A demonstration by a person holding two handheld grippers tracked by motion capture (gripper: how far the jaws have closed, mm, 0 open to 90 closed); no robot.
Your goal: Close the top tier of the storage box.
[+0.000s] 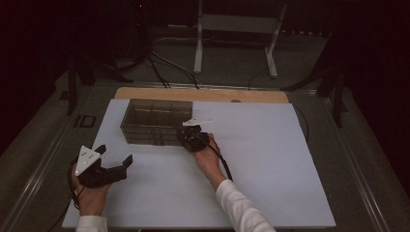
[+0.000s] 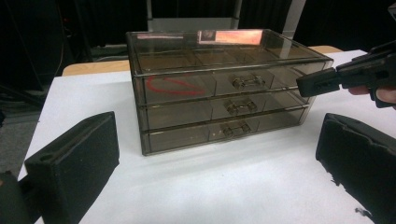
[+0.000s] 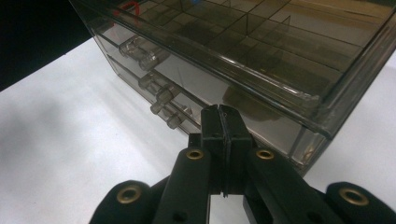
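— So, where is the drawer box [image 1: 155, 121] sitting?

— It is standing on the white board [image 1: 261, 159], toward the far left part of it, with its front facing the person. It is smoky and see-through, and it is showing three drawers stacked one above another, each with a small clear handle [image 2: 246, 82] in the middle. All three are looking pushed in flush with the front.

— And what is the right gripper [image 1: 189, 137] doing?

— It is hovering at the near right corner of the box. In the right gripper view its two black jaws are pressing flat against each other with nothing between them, and their tips [image 3: 223, 114] are pointing at the front face of the box, just right of the handles. Whether they are actually touching the plastic I cannot tell.

— Is the left gripper [image 1: 116, 162] doing anything?

— It is resting near the left edge of the board, well apart from the box, held in the left hand [image 1: 90, 197]. Its jaws are standing wide apart and gripping nothing; in the left gripper view the box is showing between them, farther off.

— Anything inside the box?

— Something red [image 2: 170, 85] is showing through the front of the top drawer, at its left end. What it is I cannot make out.
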